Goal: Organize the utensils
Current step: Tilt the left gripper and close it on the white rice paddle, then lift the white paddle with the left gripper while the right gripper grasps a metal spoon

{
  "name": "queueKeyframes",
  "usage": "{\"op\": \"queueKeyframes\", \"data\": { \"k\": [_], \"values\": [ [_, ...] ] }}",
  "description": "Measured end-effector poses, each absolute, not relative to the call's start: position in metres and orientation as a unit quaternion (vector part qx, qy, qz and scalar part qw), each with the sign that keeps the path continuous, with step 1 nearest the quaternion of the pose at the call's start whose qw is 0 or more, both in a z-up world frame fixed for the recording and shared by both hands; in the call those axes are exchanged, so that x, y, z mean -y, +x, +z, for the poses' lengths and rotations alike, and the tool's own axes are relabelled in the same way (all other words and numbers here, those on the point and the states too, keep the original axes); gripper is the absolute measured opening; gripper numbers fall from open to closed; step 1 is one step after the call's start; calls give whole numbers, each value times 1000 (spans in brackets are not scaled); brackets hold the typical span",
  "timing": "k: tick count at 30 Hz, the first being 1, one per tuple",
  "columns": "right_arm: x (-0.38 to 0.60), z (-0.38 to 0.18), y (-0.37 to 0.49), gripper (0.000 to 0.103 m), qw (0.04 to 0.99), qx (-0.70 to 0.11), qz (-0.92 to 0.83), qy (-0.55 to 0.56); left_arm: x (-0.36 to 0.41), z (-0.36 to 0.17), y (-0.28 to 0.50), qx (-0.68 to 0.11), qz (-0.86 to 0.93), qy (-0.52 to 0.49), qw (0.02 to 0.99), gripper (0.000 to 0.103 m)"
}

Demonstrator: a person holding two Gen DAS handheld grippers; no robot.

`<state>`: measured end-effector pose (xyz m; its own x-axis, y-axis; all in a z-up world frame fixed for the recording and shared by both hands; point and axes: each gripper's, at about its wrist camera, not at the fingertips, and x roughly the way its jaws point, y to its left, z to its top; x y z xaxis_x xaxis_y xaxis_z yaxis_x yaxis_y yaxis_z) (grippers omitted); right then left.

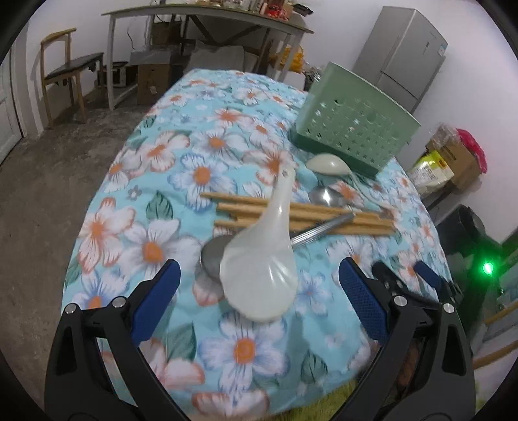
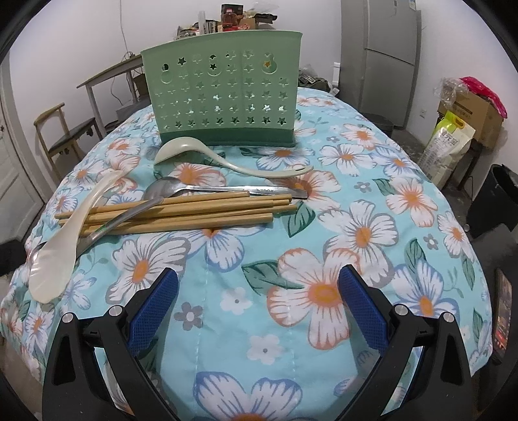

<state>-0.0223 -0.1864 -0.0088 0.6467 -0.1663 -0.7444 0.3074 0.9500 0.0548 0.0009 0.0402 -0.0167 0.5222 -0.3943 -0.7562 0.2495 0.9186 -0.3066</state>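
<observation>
A green perforated utensil holder (image 2: 223, 97) stands upright at the far side of the flowered table; it also shows in the left wrist view (image 1: 353, 119). In front of it lie a cream ladle (image 2: 226, 162), a steel spoon (image 2: 223, 191), several wooden chopsticks (image 2: 181, 213), a second steel spoon (image 2: 129, 215) and a white translucent spoon (image 2: 61, 249) across them. In the left wrist view the white spoon (image 1: 262, 259) lies just ahead of my open left gripper (image 1: 255, 285), over the chopsticks (image 1: 307, 213). My right gripper (image 2: 257, 291) is open and empty, short of the chopsticks.
The flowered tablecloth (image 2: 323, 291) drapes over the table edges. A wooden chair (image 1: 61, 74) and a long table (image 1: 207, 16) stand beyond. A grey fridge (image 2: 388, 55), boxes and bags (image 2: 459, 129) are at the right. A dark bin (image 2: 498, 197) stands near the table.
</observation>
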Motion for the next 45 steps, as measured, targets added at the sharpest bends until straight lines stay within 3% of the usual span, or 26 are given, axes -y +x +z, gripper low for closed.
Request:
{"op": "queueKeyframes", "data": {
  "k": [4, 8, 10, 18, 21, 24, 29, 41, 45],
  "values": [
    [188, -10, -23, 97, 903, -400, -126, 93, -49, -23, -11, -478, -207, -107, 847, 94],
    [187, -9, -24, 97, 904, -399, -123, 93, -52, -35, -16, -501, -222, -140, 825, 70],
    [187, -9, -25, 97, 904, -399, -123, 93, -54, -42, -14, -510, -230, -166, 812, 64],
    [188, -8, -27, 97, 903, -398, -127, 96, -68, -67, 5, -512, -237, -296, 771, 54],
    [188, -9, -27, 97, 903, -400, -127, 96, -70, -72, 9, -508, -229, -322, 765, 46],
    [189, -10, -26, 97, 902, -402, -127, 95, -72, -74, 10, -505, -221, -333, 765, 35],
    [189, -10, -27, 97, 902, -402, -127, 98, -77, -78, 10, -500, -216, -346, 764, 5],
    [191, -8, -35, 97, 898, -403, -124, 123, -85, -28, -1, -433, -267, -314, 802, 1],
    [180, 8, -41, 97, 918, -365, -111, 107, -102, -2, 3, -392, -268, -311, 823, 1]
  ]
}}
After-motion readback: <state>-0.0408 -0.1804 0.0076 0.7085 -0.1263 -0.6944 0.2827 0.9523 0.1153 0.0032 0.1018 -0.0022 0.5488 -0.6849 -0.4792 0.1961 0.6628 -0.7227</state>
